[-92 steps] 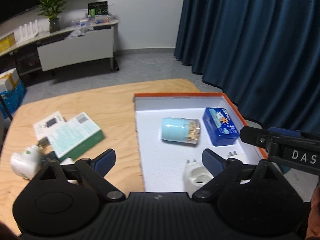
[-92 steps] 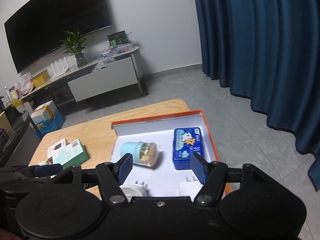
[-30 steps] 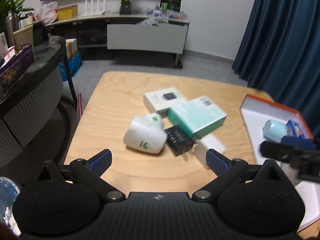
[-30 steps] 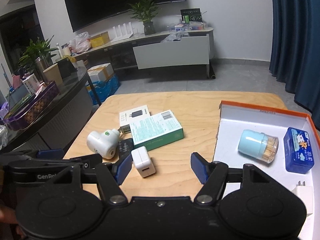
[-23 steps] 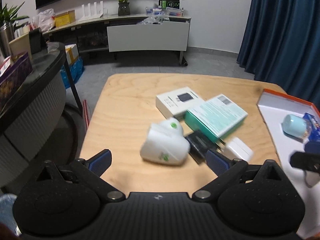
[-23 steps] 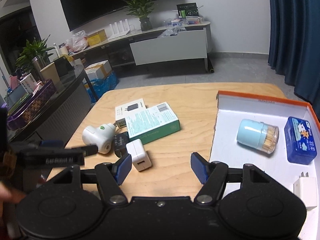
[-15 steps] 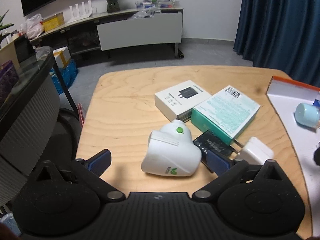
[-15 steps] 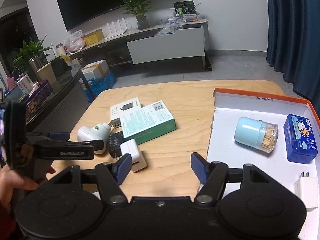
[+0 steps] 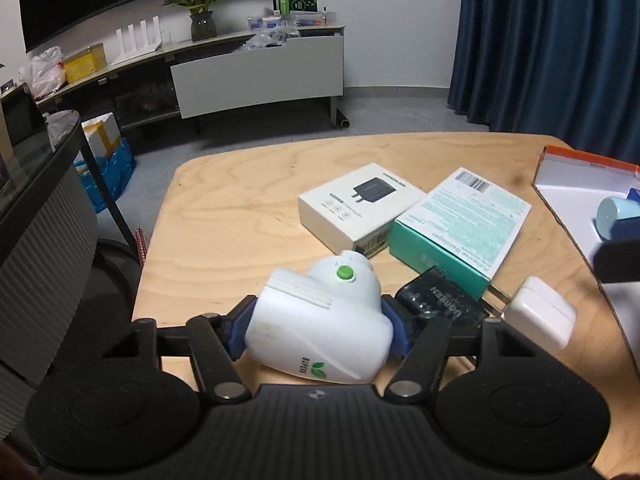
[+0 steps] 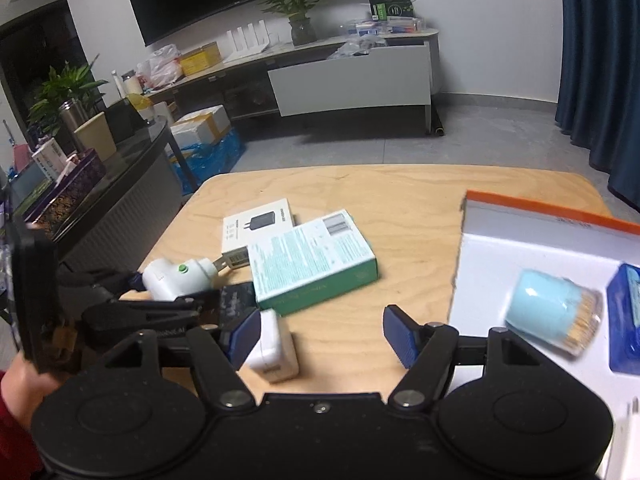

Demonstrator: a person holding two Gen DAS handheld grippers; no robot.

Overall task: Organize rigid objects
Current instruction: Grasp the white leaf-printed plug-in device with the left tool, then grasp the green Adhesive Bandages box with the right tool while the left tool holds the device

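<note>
Left wrist view: the white plug-in gadget (image 9: 320,328) sits on the wooden table (image 9: 248,216), just in front of the green box (image 9: 460,224). The left gripper (image 9: 318,330) is closing on it, a blue pad on each side. It looks hard, smooth and light, so it may slip; the wide middle is the best hold.

Right wrist view: the right gripper (image 10: 320,336) is open and holds nothing. The small white charger (image 10: 276,346) touches its left finger, in front of the green box (image 10: 312,260).

Beside the green box (image 9: 460,224), the black charger (image 9: 440,300) is half hidden behind the white plug device (image 9: 320,332), while the orange-rimmed tray (image 10: 540,208) and its blurred blue tin (image 10: 626,320) run off the right edge.
</note>
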